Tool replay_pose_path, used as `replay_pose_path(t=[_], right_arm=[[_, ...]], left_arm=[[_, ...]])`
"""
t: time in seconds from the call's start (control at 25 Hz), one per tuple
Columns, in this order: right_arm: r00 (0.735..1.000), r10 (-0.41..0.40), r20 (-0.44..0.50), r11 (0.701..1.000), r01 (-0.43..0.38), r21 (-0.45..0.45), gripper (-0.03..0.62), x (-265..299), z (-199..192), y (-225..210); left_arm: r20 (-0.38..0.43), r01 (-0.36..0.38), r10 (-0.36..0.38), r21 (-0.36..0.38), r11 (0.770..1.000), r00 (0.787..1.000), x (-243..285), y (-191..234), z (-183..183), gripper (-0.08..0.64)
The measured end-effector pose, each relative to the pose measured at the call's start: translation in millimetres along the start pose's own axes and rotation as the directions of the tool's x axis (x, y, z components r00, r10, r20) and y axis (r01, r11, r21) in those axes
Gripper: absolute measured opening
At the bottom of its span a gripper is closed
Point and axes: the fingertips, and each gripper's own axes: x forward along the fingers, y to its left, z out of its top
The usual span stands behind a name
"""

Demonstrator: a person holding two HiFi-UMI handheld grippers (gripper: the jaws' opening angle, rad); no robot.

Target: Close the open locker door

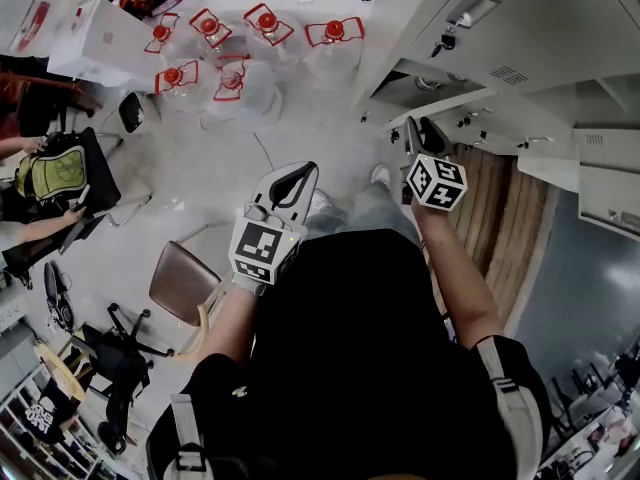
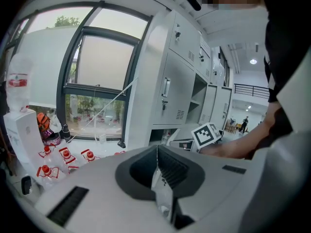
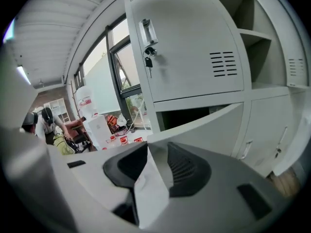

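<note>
A bank of grey lockers (image 1: 520, 28) fills the top right of the head view. In the right gripper view, an upper door (image 3: 189, 57) is shut, with keys hanging in its lock. Below it a dark compartment (image 3: 184, 116) stands open, and its grey door (image 3: 209, 123) swings out towards me. My right gripper (image 3: 148, 147) (image 1: 422, 130) has its jaws apart. The door's near corner sits right at the fingertips, and I cannot tell whether it touches them. My left gripper (image 2: 157, 152) (image 1: 300, 175) is shut on nothing and is held away from the lockers at chest height.
Several water jugs with red caps (image 1: 230, 68) stand on the floor by the window (image 2: 97, 81). A brown chair (image 1: 185, 283) is at my left. A seated person with a green backpack (image 1: 50, 173) is further left. Wooden flooring (image 1: 500, 218) runs along the lockers.
</note>
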Motion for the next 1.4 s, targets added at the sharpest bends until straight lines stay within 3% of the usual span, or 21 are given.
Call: replay_pose_path(t=[0.32,0.52,0.68,1.12,1.2,1.28,1.4], right_arm=[[1.0,0.01,-0.015,0.997,-0.011,-0.077,0.135,45.1,19.2,7.1],[0.999,-0.012,-0.039,0.998,0.009,-0.063,0.112,73.7,27.1,-10.8],[0.999,-0.005,-0.047,0.995,0.0,-0.102,0.1,94.6,32.6,-19.4],[0.999,-0.038,-0.03,0.987,0.033,-0.159,0.046,113.4,37.8,-31.2],[0.996,-0.033,-0.079,0.988,0.02,-0.156,0.043,118.2,30.8,-30.3],[0.982,-0.025,-0.186,0.995,0.007,-0.101,0.043,126.8,13.3,-32.9],[0.963,-0.049,-0.265,0.999,0.042,-0.033,0.043,133.8,-0.8,-39.2]], left_arm=[[0.008,-0.087,0.088,-0.037,0.996,0.996,9.7,21.2,7.5,0.023],[0.015,-0.14,0.141,-0.057,0.989,0.99,24.9,28.9,18.0,0.023],[0.013,-0.184,0.185,-0.077,0.98,0.983,34.1,37.8,23.2,0.025],[0.003,-0.245,0.247,-0.104,0.964,0.969,56.9,45.8,31.1,0.023],[0.002,-0.249,0.25,-0.107,0.963,0.968,60.8,45.7,31.4,0.023],[0.006,-0.25,0.252,-0.112,0.962,0.968,63.1,44.9,32.6,0.023],[0.012,-0.254,0.257,-0.114,0.96,0.966,63.5,45.7,34.5,0.023]])
